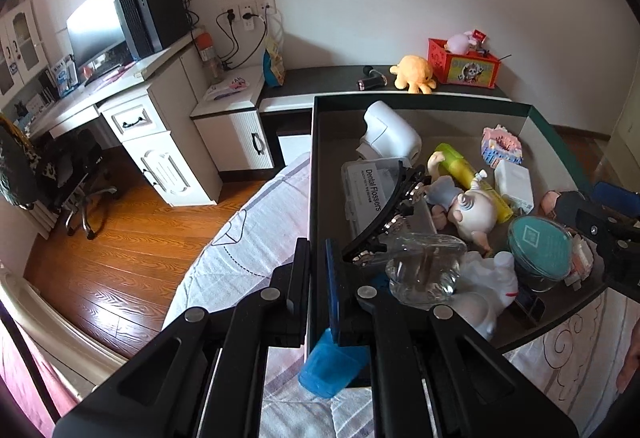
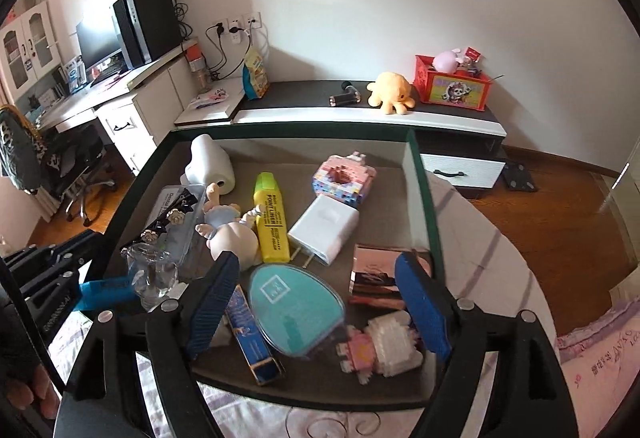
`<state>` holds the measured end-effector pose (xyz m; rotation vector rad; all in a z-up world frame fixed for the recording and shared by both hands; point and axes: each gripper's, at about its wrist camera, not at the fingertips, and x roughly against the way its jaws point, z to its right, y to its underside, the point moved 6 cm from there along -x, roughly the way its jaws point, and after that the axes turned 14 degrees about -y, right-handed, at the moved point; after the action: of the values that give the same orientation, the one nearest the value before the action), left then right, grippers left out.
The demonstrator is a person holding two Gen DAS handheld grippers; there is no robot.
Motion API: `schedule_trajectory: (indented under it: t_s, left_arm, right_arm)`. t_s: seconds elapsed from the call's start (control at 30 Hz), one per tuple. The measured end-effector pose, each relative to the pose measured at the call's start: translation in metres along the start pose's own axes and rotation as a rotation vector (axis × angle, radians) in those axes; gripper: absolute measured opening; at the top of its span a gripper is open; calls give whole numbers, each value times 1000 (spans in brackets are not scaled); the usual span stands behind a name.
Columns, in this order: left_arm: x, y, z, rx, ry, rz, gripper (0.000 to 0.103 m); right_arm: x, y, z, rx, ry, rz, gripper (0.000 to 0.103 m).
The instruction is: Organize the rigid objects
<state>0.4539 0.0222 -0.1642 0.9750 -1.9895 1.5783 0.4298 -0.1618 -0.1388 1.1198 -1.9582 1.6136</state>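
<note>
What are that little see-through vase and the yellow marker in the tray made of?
The vase looks like clear glass: thick walls, bright glints and bent shapes seen through it, though clear plastic is possible. The yellow marker looks like smooth, opaque plastic with a slight sheen, printed lettering and a paler green cap.

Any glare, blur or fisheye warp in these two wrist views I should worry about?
Left wrist view: strong barrel warp bends the tray rim; window glare streaks the wood floor; the glass jar is hard to read against the clutter. Right wrist view: the tray contents look sharp, the right hand-held gripper included; the rose mirrored box throws reflections; dark vignette in the corners.
</note>
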Motion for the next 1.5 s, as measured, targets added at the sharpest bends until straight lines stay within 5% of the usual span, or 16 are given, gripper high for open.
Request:
schedule_trajectory:
  t_s: [0.17, 0.23, 0.3, 0.37, 1.13, 1.5]
  left_arm:
    - [36, -6, 12, -24, 8, 74, 9]
    - [48, -7, 16, -18, 28, 86, 23]
    - [60, -8, 20, -19, 27, 111, 79]
    - [76, -7, 24, -26, 1, 171, 94]
    - [165, 18, 19, 34, 29, 227, 98]
    - [229, 40, -1, 107, 39, 339, 98]
  right_arm:
    - [21, 4, 2, -12, -1, 25, 83]
    - [32, 6, 2, -13, -5, 42, 83]
    - [43, 9, -1, -14, -20, 57, 83]
    - [53, 12, -6, -6, -29, 68, 83]
    - [143, 42, -23, 49, 9, 192, 84]
    - [208, 66, -48, 94, 25, 315, 84]
